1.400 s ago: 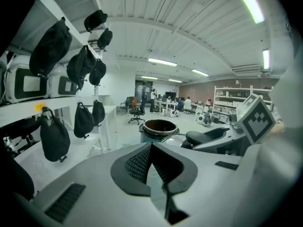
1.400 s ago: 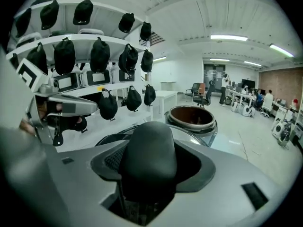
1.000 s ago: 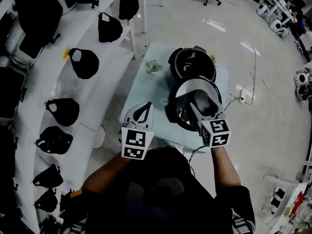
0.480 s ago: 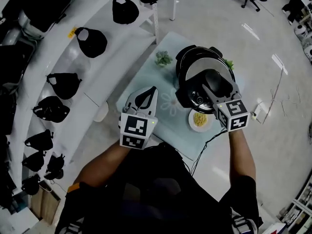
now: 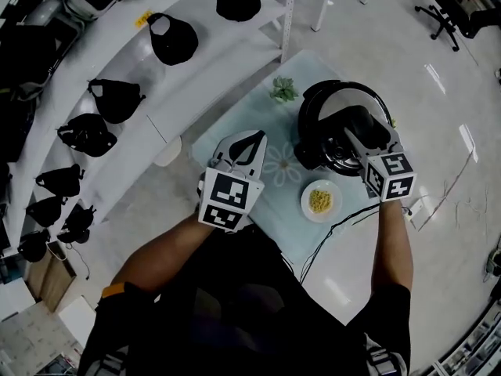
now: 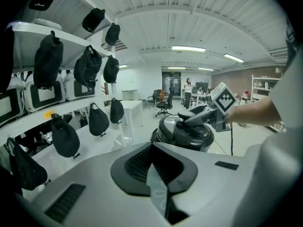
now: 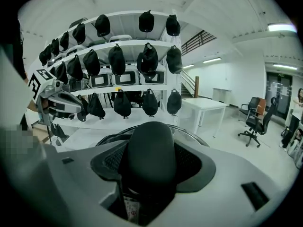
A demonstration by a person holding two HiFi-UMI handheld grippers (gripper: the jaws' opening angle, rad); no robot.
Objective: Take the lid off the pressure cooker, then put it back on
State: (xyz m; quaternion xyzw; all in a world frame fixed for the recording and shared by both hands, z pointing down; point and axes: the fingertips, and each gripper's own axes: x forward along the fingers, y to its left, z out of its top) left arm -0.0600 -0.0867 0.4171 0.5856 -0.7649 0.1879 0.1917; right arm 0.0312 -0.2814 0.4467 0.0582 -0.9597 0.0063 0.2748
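Observation:
The black pressure cooker (image 5: 305, 149) stands on the pale table (image 5: 227, 135). Its silver-rimmed lid (image 5: 344, 99) lies over the pot's mouth; I cannot tell if it is fully seated. My right gripper (image 5: 357, 128) is shut on the lid's black handle (image 5: 365, 121), which fills the right gripper view (image 7: 149, 155). In the left gripper view the cooker (image 6: 182, 137) shows ahead with the right gripper (image 6: 201, 116) on top of it. My left gripper (image 5: 253, 138) hovers over the table to the cooker's left, shut and holding nothing.
A small white plate (image 5: 307, 210) of yellow food sits in front of the cooker, with a black cable (image 5: 344, 224) trailing off the table beside it. A small green plant (image 5: 283, 90) stands at the far edge. Shelves with black caps (image 5: 174, 37) run along the left.
The right gripper carried the lid from in front of the pot to over its mouth, uncovering the plate. The left gripper drifted slightly towards the cooker, still shut.

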